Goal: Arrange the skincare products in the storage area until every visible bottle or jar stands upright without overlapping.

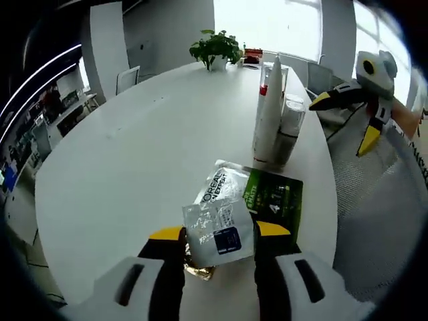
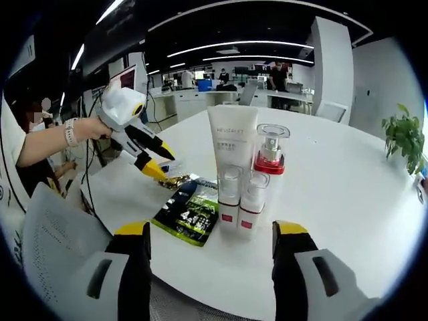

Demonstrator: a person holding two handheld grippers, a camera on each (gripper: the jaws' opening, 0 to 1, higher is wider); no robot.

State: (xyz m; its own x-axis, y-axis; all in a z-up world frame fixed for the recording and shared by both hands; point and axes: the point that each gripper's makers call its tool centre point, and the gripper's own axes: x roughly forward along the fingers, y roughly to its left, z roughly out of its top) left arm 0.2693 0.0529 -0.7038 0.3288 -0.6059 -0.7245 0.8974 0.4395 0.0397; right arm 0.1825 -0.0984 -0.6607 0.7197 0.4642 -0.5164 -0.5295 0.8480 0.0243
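Bottles stand upright on the desk; my left hand-held gripper grasps a sachet, my right hand-held gripper is released.

white round table | potted plant | bright windows | ceiling light strips | office desks

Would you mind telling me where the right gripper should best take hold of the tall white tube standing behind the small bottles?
Probably the upper body of the white tube, with the right gripper coming in above the two small bottles in front. The tube stands upright, its upper body is bare, while its base is hidden and the pump bottle crowds one side.
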